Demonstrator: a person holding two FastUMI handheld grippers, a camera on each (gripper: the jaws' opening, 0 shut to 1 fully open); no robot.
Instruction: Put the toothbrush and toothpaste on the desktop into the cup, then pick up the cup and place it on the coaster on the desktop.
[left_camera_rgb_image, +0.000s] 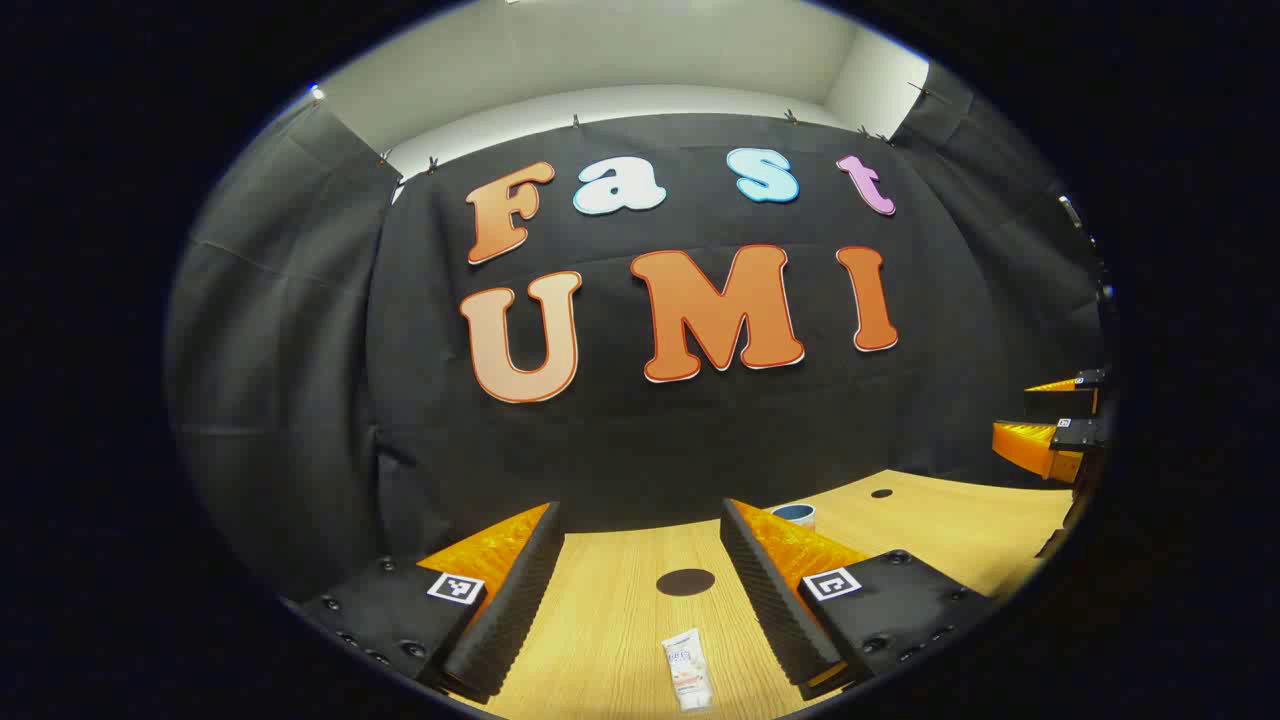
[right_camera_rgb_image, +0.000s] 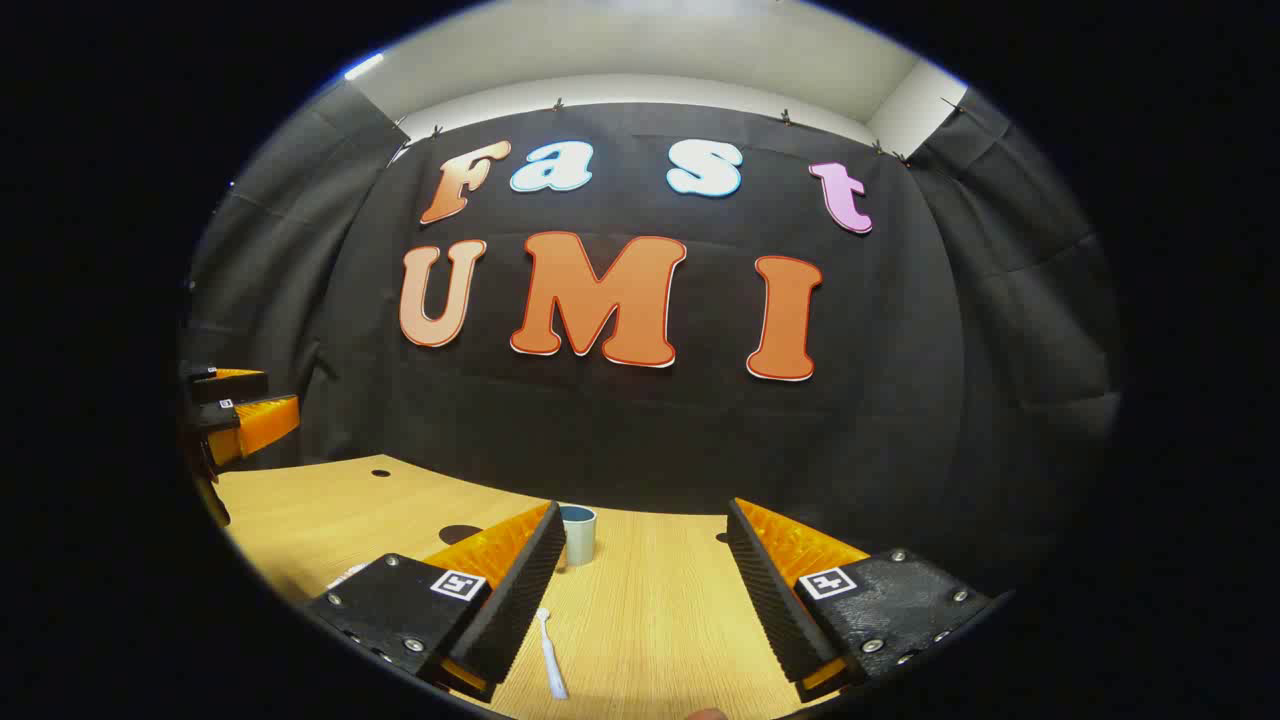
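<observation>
In the left gripper view, a white toothpaste tube lies on the wooden desktop between the open fingers of my left gripper. A dark round coaster sits just beyond it. The blue-grey cup peeks out behind the right finger. In the right gripper view, a white toothbrush lies between the open fingers of my right gripper, close to the left one. The cup stands upright just past that finger's tip. The coaster is partly hidden behind that finger.
The desktop ends at the black cloth wall. It has a small cable hole. The right gripper hovers at the far right edge above the desk, and the left gripper at the far left edge.
</observation>
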